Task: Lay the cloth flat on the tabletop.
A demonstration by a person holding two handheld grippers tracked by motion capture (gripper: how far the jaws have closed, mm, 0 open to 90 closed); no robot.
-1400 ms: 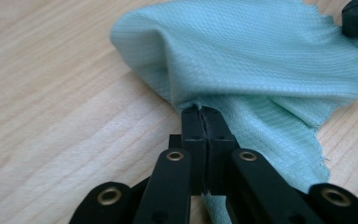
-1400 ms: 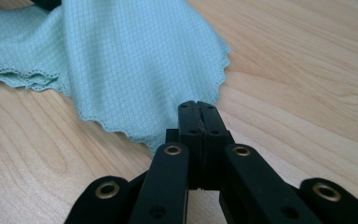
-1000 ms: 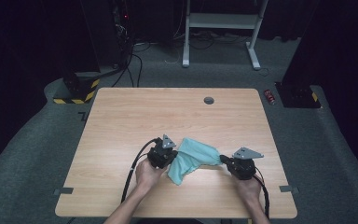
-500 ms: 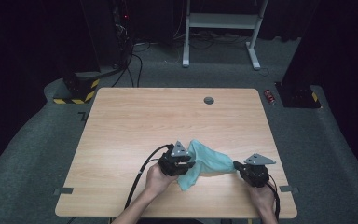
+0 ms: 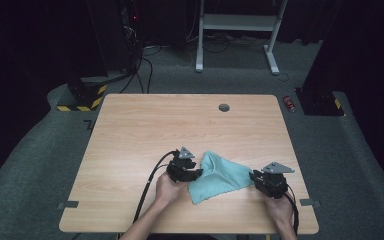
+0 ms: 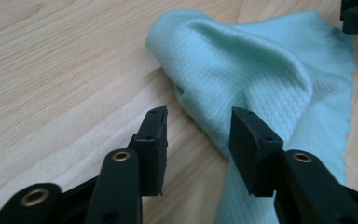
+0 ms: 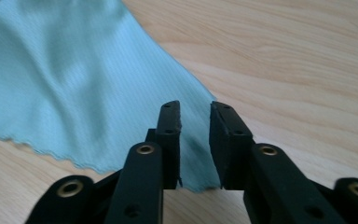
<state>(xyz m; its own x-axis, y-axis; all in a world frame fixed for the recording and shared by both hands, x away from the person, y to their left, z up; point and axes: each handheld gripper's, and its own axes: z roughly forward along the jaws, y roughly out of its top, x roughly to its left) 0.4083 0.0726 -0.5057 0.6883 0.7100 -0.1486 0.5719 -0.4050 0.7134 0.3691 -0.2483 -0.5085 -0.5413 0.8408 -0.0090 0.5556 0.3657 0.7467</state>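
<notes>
A mint-green cloth point(image 5: 219, 176) lies on the near part of the wooden worktop point(image 5: 145, 130), between the two hand-held grippers and in front of the person. The left hand-held gripper point(image 5: 196, 174) sits at the cloth's left edge; in the left gripper view its jaws have just been opening and stand apart, one over bare wood, the other against a raised fold of the cloth point(image 6: 261, 70), nothing pinched between them. The right hand-held gripper point(image 5: 254, 177) rests at the cloth's right corner; its jaws have just been opening and show a narrow gap over that corner point(image 7: 74, 88), with the pads not pressing on it. Judged from this, both grips are let go so the cloth settles flat where it was laid. The cloth is a fine waffle-textured fabric with a scalloped edge, roughly triangular as it lies, humped and creased toward the left, smoother toward the right.
</notes>
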